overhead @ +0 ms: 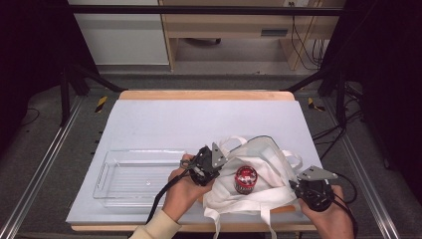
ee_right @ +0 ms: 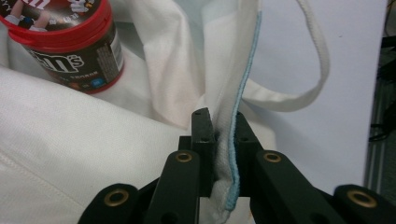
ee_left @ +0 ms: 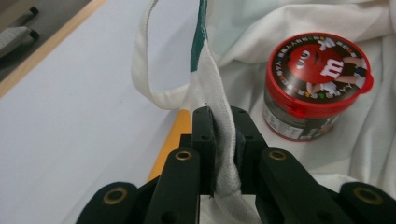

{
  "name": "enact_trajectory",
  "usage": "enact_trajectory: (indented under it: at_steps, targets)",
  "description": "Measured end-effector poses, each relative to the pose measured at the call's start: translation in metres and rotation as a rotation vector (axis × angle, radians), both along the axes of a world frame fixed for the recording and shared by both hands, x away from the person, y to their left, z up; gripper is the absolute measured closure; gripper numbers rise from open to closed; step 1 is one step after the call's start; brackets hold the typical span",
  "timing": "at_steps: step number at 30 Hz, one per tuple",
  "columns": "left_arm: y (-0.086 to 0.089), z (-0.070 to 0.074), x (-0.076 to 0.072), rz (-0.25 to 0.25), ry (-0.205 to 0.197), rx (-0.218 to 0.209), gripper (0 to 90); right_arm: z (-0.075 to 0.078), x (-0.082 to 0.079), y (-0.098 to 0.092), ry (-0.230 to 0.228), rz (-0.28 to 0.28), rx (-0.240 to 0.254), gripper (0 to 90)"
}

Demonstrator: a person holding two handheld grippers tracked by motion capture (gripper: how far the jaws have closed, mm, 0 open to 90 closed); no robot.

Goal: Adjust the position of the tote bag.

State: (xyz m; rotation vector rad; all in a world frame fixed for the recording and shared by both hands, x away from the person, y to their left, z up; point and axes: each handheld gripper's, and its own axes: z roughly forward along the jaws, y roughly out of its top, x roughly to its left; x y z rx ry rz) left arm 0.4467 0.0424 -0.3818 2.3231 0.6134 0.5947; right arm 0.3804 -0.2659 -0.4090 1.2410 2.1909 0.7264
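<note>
A white cloth tote bag (overhead: 259,179) lies on the table's near right part, with a red-lidded candy jar (overhead: 245,179) standing upright on its cloth. My left gripper (overhead: 208,167) is at the bag's left edge, shut on the bag's rim by a handle strap (ee_left: 219,135). The jar (ee_left: 313,88) stands just beyond those jaws to the right. My right gripper (overhead: 309,191) is at the bag's right side, shut on the blue-stitched rim (ee_right: 229,154). The jar (ee_right: 65,42) appears at the upper left of the right gripper view.
A clear plastic tray (overhead: 107,172) sits on the pale table sheet (overhead: 199,122) left of the bag. The wooden table edge (overhead: 204,94) runs along the back. Bag handles (ee_right: 317,70) loop out over the sheet. Metal frame rails flank the table.
</note>
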Motion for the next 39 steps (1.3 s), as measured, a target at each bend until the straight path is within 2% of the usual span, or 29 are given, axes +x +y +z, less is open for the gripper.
enact_trajectory:
  at_steps: [4,7,11,15,18,20,22,24,29,32,33,36,39]
  targets:
    - [0.004,0.001,0.012,0.033,0.002,-0.006,82.3,0.002,-0.003,-0.005,-0.002,-0.006,-0.011,84.2]
    - [0.005,-0.004,0.018,0.052,0.017,0.009,82.5,-0.008,-0.004,-0.008,0.026,-0.003,-0.013,84.5]
    - [0.008,-0.013,0.026,0.075,0.039,0.014,82.6,-0.018,-0.005,-0.014,0.042,-0.009,-0.010,84.6]
    - [0.010,-0.018,0.030,0.091,0.049,0.037,82.7,-0.023,-0.006,-0.017,0.052,-0.008,0.004,84.7]
    - [0.014,-0.021,0.037,0.111,0.073,0.053,82.7,-0.025,-0.009,-0.018,0.056,-0.011,0.017,84.8]
    - [0.016,-0.023,0.040,0.128,0.074,0.086,82.8,-0.027,-0.011,-0.020,0.052,-0.009,0.021,84.8]
    - [0.018,-0.025,0.041,0.134,0.085,0.098,82.8,-0.030,-0.013,-0.022,0.056,-0.006,0.034,84.8]
    - [0.018,-0.029,0.043,0.140,0.100,0.107,82.7,-0.034,-0.014,-0.024,0.060,-0.007,0.049,84.7]
    - [0.014,-0.042,0.046,0.134,0.151,0.125,82.3,-0.035,-0.014,-0.023,0.044,0.008,0.052,84.0]
    - [0.013,-0.042,0.046,0.129,0.151,0.116,82.1,-0.033,-0.014,-0.024,0.031,0.027,0.061,82.0]
    - [0.014,-0.041,0.045,0.131,0.149,0.104,81.9,-0.032,-0.015,-0.024,0.024,0.030,0.066,78.7]
    - [0.019,-0.032,0.042,0.118,0.125,0.059,79.8,-0.024,-0.018,-0.025,-0.037,0.043,0.085,64.5]
    - [0.021,-0.022,0.037,0.114,0.097,0.006,70.9,-0.016,-0.021,-0.026,-0.075,0.054,0.103,52.5]
